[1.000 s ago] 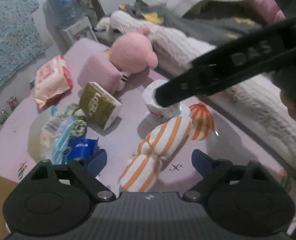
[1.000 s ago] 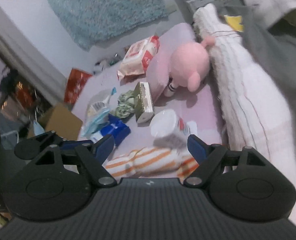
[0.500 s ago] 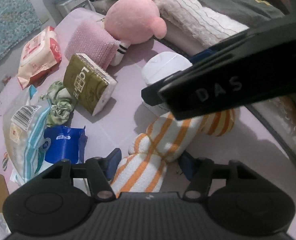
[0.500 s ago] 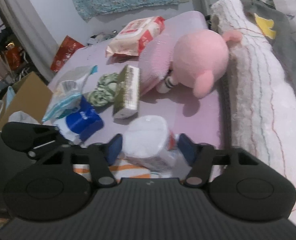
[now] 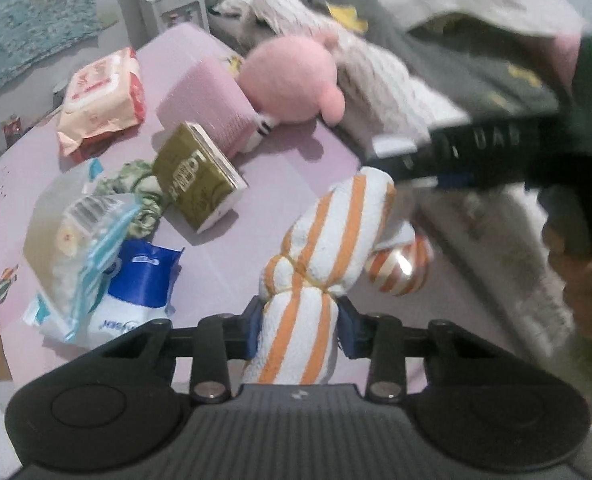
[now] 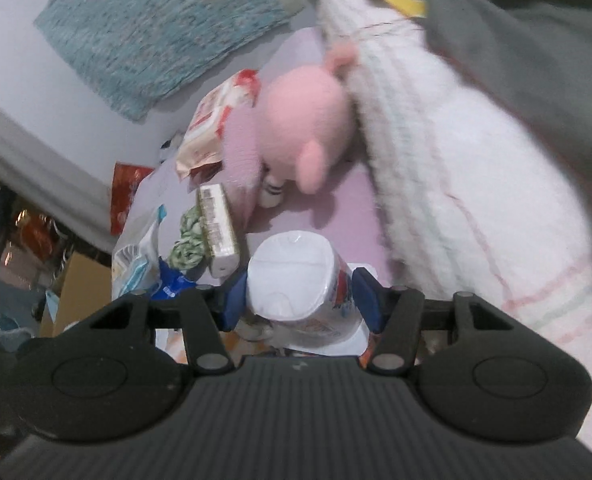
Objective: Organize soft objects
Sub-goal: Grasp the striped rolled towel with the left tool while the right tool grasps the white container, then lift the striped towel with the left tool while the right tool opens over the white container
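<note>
While the left hand-held gripper [image 5: 302,330] is closing on the striped towel [image 5: 320,256] above the mat [image 5: 291,168], the right hand-held gripper [image 6: 300,300] pinches the roll [image 6: 296,284]; either soft bundle could squirm loose.

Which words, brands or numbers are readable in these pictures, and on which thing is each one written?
"DAS": on the right gripper's black side, blurred.
Olive tissue pack: large letters, too blurred to read.
Blue bag: white print, unreadable.
Red-and-white wipes pack: print too blurred.
Clear bag: barcode, digits too small.
Paper roll: red-and-blue wrapper print, unreadable.
</note>
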### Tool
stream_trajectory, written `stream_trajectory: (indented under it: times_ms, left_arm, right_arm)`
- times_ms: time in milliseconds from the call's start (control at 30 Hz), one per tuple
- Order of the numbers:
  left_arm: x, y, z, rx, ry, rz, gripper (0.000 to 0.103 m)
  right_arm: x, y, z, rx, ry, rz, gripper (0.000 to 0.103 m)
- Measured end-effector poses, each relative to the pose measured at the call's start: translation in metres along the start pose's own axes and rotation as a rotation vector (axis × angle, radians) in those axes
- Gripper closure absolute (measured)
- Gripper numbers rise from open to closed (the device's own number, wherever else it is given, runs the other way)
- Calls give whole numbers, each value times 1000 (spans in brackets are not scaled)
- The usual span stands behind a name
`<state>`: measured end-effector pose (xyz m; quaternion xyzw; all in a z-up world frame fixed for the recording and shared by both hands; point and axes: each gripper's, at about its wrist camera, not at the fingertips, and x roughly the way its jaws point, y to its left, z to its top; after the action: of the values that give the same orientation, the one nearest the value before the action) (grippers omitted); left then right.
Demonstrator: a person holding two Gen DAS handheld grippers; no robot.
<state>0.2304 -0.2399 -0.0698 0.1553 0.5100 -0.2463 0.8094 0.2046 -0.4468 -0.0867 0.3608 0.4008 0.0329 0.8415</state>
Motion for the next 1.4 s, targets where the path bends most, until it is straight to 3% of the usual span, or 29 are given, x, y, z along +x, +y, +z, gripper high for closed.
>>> stream_trajectory:
  times_ms: [367, 667, 833, 1033, 1133, 1233, 1300, 1400]
  left_arm:
    - [-81, 28, -31, -161, -123, -72, 65]
    - [-142, 59, -76, -265, -233, -68, 65]
    - [-149, 70, -99, -306, -248, -87, 65]
    - [-154, 82, -119, -340, -283, -109, 65]
    - [-154, 86, -127, -355, -291, -117, 65]
    - [-154, 90, -133, -361, -293, -116, 65]
    - [-155, 92, -137, -365, -296, -115, 65]
    - [-156, 95, -142, -373, -302, -124, 65]
  right_arm:
    - [-28, -4, -46, 104, 43, 58, 48]
    - [0, 5, -106, 323, 215, 353, 48]
    - [3, 10, -120, 323, 215, 325, 45]
    - [-20, 9, -115, 264, 148, 154, 42]
    - [-31, 14, -116, 239, 119, 114, 39]
    - [-36, 27, -117, 216, 115, 97, 29]
    - [-36, 39, -117, 196, 125, 54, 21]
    - [-26, 54, -121, 183, 169, -42, 18]
